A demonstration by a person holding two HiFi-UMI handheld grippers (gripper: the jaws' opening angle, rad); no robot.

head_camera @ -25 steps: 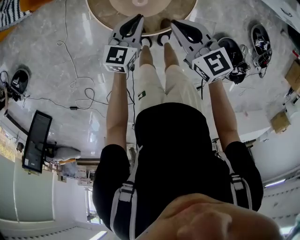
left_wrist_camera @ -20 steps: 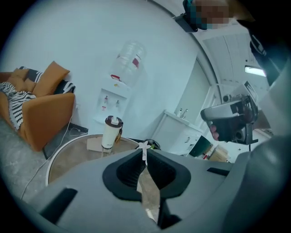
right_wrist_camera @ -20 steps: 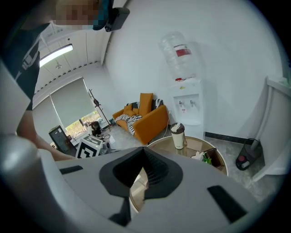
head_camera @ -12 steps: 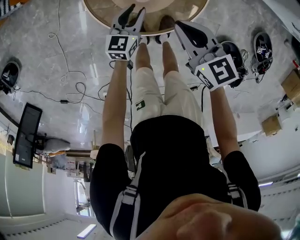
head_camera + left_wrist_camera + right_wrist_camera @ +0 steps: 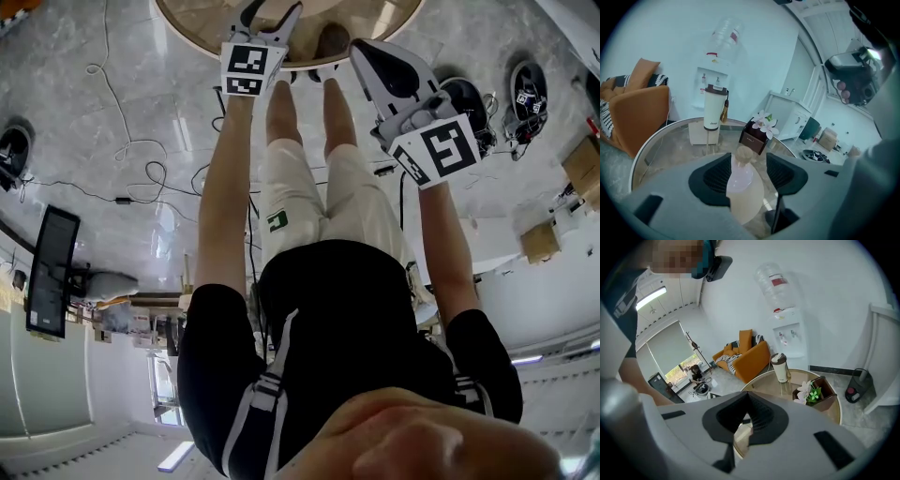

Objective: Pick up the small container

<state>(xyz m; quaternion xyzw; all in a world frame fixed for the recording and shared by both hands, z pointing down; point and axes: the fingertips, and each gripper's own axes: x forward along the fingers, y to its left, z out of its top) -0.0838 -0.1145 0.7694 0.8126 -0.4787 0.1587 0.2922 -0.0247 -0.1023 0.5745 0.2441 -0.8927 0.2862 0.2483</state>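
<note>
**Closing Off-Centre Could Topple the Container**

The small container (image 5: 742, 190) is seen on the glass desk (image 5: 661, 145), between the fingers of the left gripper (image 5: 749, 165), which have just been opening and are released wide — nothing is gripped. If closed off-centre, it could be toppled. The right gripper (image 5: 747, 416) is clenched and empty.

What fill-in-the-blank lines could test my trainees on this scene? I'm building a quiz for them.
1. The small bottle stands on the round ___.
2. The flowers in the brown box are ___.
3. The armchair is ___.
Missing words: table; white; orange.
</note>
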